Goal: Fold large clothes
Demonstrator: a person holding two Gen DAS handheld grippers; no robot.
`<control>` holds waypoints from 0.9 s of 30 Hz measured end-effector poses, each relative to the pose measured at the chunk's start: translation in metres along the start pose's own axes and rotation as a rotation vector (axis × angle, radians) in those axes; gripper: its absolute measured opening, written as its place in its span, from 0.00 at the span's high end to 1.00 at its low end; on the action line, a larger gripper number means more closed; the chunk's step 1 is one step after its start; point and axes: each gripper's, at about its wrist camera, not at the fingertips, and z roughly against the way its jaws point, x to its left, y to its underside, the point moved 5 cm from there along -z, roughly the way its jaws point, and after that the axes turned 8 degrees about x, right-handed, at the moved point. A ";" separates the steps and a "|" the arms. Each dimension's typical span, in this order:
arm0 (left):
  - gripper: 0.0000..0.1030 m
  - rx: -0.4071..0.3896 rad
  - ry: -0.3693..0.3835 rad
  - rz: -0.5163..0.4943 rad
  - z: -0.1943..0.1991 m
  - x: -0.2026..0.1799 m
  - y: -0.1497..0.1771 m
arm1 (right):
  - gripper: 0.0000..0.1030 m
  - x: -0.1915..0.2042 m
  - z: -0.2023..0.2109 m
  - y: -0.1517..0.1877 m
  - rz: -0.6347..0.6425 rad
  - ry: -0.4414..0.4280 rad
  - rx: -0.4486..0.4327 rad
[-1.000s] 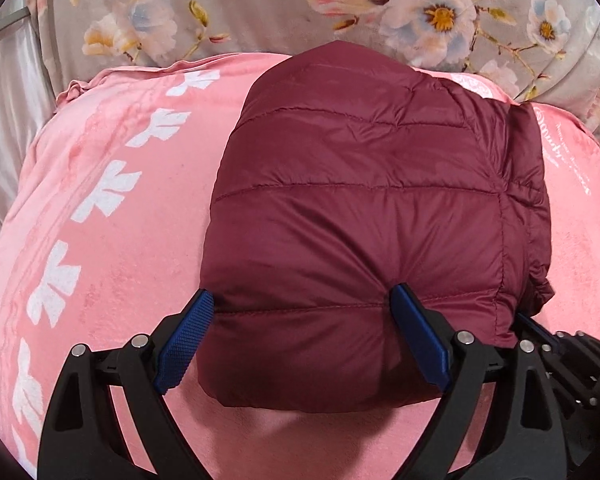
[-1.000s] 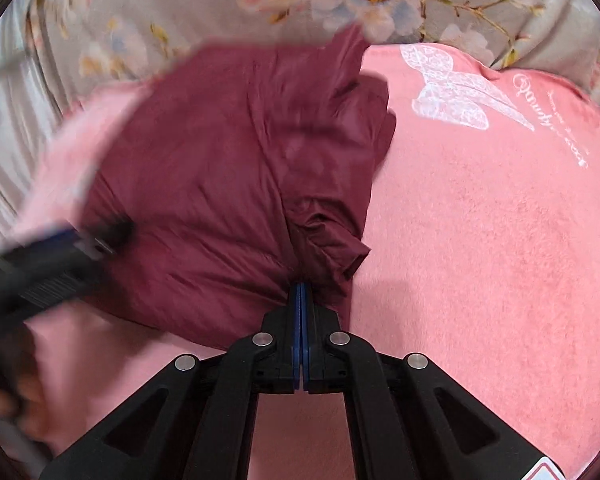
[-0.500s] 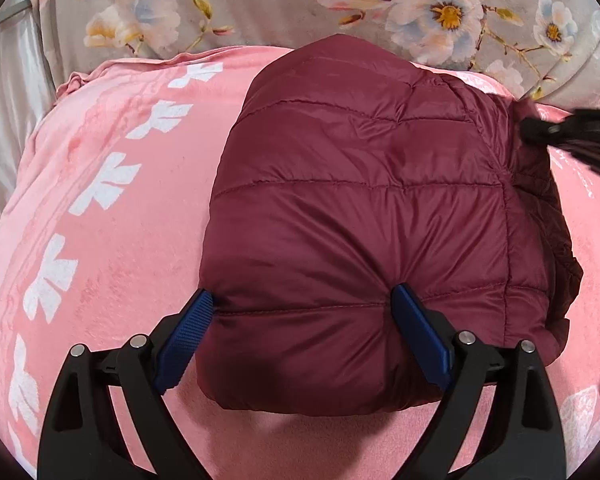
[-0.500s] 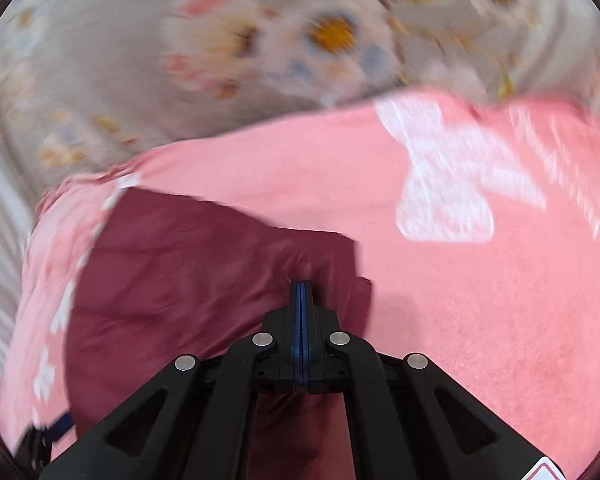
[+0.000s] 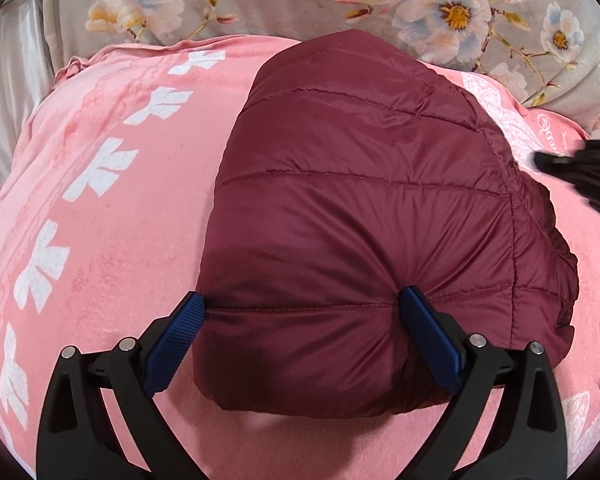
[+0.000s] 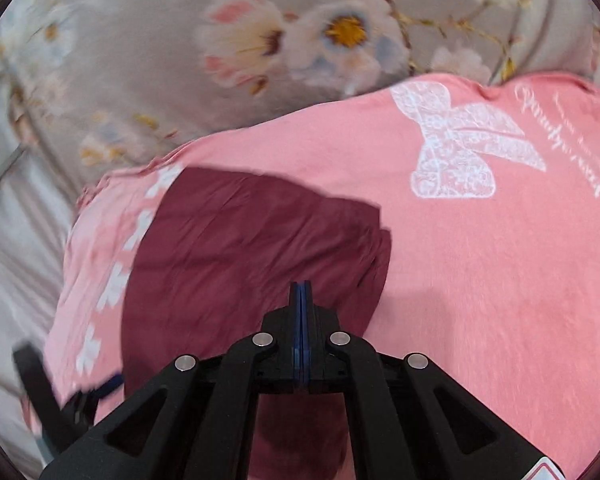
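On pink blanket (image 5: 100, 240), folded maroon jacket (image 5: 360, 220) lengthwise away, left gripper (image 5: 304, 320) widening astride it, right gripper (image 6: 301, 300) closed empty.

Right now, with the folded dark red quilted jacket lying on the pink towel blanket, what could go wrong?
1. The puffy dark red quilted jacket may spring open: the left hand-held gripper straddles its near edge, and its jaws have just been opening.
2. The shut right hand-held gripper hangs over the jacket's right edge, where bunched layers could snag.
3. The pink towel blanket could drag and wrinkle.
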 end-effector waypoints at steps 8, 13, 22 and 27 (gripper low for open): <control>0.07 0.013 0.000 0.015 0.010 0.000 0.010 | 1.00 0.005 -0.023 0.088 0.084 0.137 0.115; 0.07 0.011 -0.005 0.012 0.018 -0.001 0.018 | 1.00 0.007 -0.012 0.101 0.100 0.167 0.090; 0.08 -0.010 -0.033 0.019 0.036 0.004 0.038 | 0.95 0.012 0.025 0.120 0.102 0.165 0.019; 0.07 -0.060 -0.039 0.020 0.055 0.003 0.052 | 0.78 0.009 0.038 0.139 0.098 0.187 -0.029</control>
